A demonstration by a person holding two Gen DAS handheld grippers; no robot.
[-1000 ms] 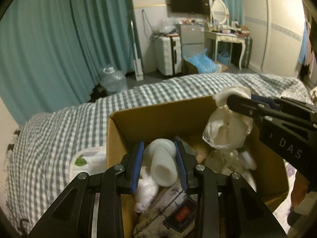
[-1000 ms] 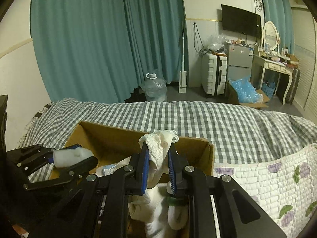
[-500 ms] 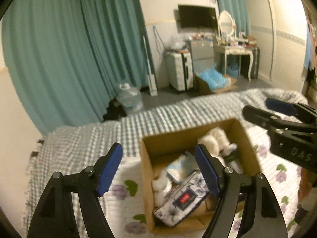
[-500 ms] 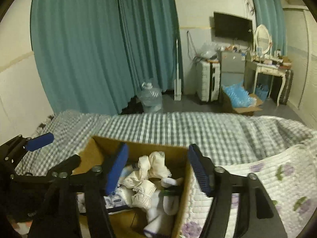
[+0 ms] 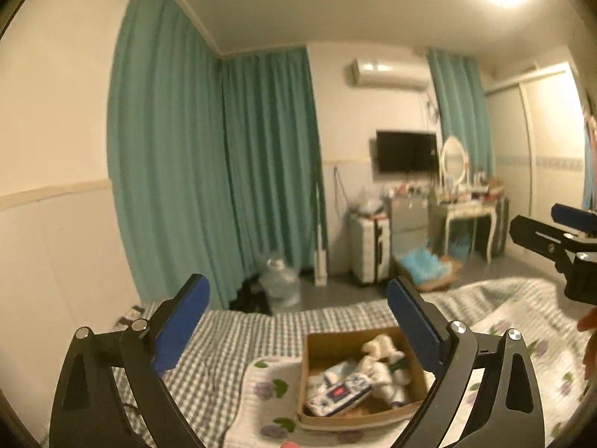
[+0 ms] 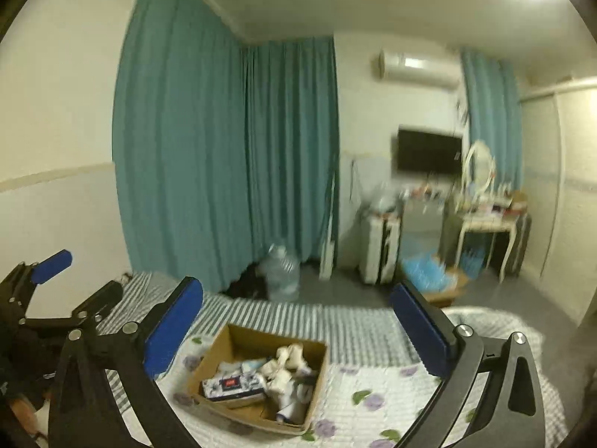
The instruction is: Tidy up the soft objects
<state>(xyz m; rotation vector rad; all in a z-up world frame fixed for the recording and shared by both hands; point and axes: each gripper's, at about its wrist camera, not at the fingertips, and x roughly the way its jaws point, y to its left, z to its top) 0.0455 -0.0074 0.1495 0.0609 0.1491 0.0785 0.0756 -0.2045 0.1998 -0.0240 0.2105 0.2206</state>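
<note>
A cardboard box (image 5: 309, 343) lies on the bed and holds several soft things: white cloth bundles (image 5: 378, 351), a floral tissue pack (image 5: 337, 397) and pale wrapped items. It also shows in the right wrist view (image 6: 231, 339) with the tissue pack (image 6: 231, 386) and white cloths (image 6: 289, 358). My left gripper (image 5: 298, 310) is open and empty, held high above the box. My right gripper (image 6: 296, 313) is open and empty, also high above it. The right gripper shows at the left view's right edge (image 5: 559, 231).
The bed has a grey checked cover (image 5: 238, 332) and a white floral quilt (image 6: 377, 384) under the box. Teal curtains (image 5: 209, 171), a water jug (image 5: 280, 283), a suitcase (image 5: 369, 254), a dressing table (image 5: 466, 212) and a wall TV (image 5: 406, 151) stand beyond.
Both grippers let go of their soft items into the box, opened wide and rose well above the bed. The box now looks small and far below.
</note>
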